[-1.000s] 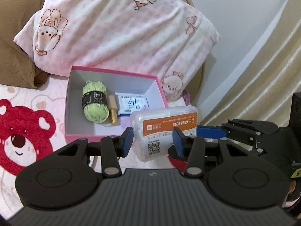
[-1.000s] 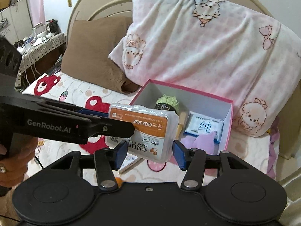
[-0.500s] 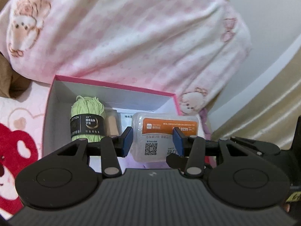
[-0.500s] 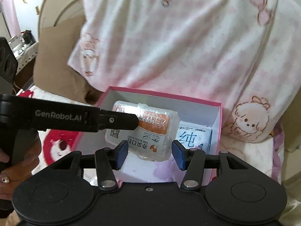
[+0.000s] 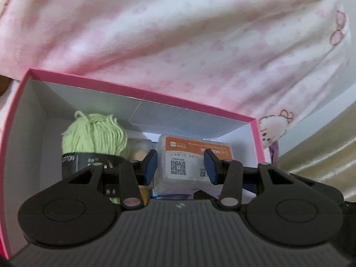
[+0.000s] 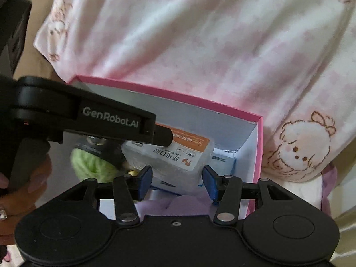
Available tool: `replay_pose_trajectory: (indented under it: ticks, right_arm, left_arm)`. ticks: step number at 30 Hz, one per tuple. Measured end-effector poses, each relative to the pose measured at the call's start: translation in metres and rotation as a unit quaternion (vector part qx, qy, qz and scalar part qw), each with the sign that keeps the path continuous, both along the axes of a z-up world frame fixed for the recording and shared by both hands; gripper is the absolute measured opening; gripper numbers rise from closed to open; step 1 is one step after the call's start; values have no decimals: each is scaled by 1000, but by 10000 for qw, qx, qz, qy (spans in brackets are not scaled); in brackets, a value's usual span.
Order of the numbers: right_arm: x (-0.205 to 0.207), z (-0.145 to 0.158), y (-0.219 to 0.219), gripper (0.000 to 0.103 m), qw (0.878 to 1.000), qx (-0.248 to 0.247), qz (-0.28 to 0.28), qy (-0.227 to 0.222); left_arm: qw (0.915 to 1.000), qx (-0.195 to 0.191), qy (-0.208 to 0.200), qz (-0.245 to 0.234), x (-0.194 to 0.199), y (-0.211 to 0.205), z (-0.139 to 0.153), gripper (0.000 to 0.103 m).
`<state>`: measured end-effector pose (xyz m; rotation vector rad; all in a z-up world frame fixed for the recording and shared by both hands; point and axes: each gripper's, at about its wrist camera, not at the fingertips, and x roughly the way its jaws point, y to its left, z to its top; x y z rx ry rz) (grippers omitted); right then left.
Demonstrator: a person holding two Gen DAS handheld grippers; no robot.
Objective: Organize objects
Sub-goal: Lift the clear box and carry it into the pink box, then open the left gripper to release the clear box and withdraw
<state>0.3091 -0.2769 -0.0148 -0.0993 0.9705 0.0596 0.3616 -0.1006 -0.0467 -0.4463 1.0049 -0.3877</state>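
We hold the clear plastic case [image 5: 191, 162] with the orange label between both tools, down inside the pink box [image 5: 142, 93]. It sits right of the green yarn ball [image 5: 93, 133], over a white and blue packet [image 6: 222, 162], and a lilac soft item [image 6: 178, 207] lies at the box's near edge.

The left gripper [image 5: 180, 166] stands at a narrow setting with the case between its blue pads; in the right wrist view one of its fingers lies against the case's upper left corner. We judge this a grip on the case.

The right gripper [image 6: 178, 181] has just been closing, with the case between its jaws. The near pad seems to touch the case's side; a small gap shows at the other, so we cannot confirm a clamp.

Handling, as judged: the case looks light, stiff and smooth, with rounded corners, so pads may slip. We take hold across the flat short sides, not the corners. Thin plastic may flex or crack under hard pressure. The items beneath it are soft, so it may settle tilted.
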Motion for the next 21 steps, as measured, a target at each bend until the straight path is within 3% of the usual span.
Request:
replay_pose_trajectory:
  ticks: [11, 21]
  right_arm:
    - [21, -34, 11, 47, 9919, -1170, 422, 261]
    - [14, -51, 26, 47, 9754, -2111, 635, 76]
  left_arm:
    - [9996, 198, 124, -179, 25, -19, -19, 44]
    - [9996, -19, 280, 24, 21, -22, -30, 43]
